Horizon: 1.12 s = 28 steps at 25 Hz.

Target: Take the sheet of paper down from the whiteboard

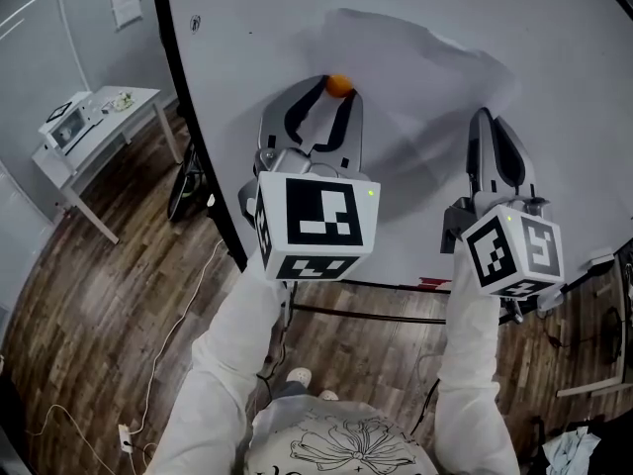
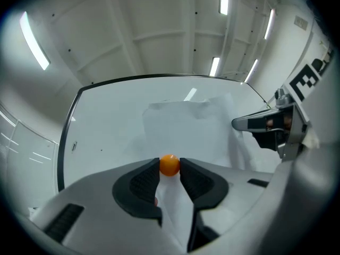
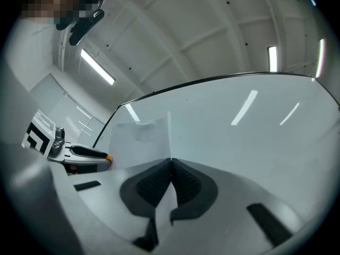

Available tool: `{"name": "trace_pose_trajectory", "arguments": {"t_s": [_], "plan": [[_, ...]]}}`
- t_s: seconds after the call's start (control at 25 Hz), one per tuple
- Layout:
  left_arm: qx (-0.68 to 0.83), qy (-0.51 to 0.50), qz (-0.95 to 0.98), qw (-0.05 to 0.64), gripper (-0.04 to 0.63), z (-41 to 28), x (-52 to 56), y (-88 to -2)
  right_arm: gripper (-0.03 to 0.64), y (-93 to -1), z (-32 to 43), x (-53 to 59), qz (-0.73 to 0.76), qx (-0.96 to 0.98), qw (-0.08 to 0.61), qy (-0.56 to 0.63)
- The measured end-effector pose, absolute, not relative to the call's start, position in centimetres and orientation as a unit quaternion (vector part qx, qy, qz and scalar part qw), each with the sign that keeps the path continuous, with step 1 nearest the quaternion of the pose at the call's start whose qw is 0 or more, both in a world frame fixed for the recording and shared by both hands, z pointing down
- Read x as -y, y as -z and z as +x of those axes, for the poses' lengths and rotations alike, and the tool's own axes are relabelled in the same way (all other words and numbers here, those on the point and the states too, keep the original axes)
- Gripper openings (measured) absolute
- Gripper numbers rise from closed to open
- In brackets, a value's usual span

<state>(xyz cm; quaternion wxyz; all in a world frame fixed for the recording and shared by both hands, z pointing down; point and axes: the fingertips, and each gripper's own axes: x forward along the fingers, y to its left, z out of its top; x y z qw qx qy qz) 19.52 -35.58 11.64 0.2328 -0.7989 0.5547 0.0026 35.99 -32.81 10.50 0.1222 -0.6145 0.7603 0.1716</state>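
A white sheet of paper point(image 1: 415, 72) lies against the whiteboard point(image 1: 564, 57), rumpled along its top. My left gripper point(image 1: 338, 91) is at the sheet's lower left corner, shut on a small orange ball magnet point(image 1: 338, 84). In the left gripper view the orange magnet point(image 2: 169, 164) sits pinched between the fingertips, with the paper point(image 2: 188, 124) behind it. My right gripper point(image 1: 482, 119) is at the sheet's lower right edge. Its jaws are shut on the paper's edge point(image 3: 163, 137), and a strip of paper runs down between the pads point(image 3: 183, 182).
The whiteboard's black frame point(image 1: 193, 137) runs down the left side, with its stand's bar point(image 1: 376, 287) below. A white table point(image 1: 99, 127) with a small box stands at the far left. Cables point(image 1: 168, 354) trail over the wooden floor.
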Motion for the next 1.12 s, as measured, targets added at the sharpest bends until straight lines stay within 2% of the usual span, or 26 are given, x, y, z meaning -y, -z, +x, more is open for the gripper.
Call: {"name": "trace_pose_trajectory", "arguments": {"t_s": [0.64,1.0,1.12], "plan": [[-0.570,0.004,-0.793,0.216,0.117,18.7,37.2,-13.1,0.003,-12.6,42.3,30.6,-0.683,-0.704,0.117,-0.156],[-0.565,-0.035,-0.798,0.205,0.117,18.3,35.2,-13.4,0.003,-13.9,43.5,28.5,-0.707,-0.681,0.093,-0.169],[-0.557,-0.043,-0.805,0.198,0.084,18.9,34.2,-14.1,0.003,-14.4,44.6,27.8,-0.715,-0.673,0.092,-0.167]]}}
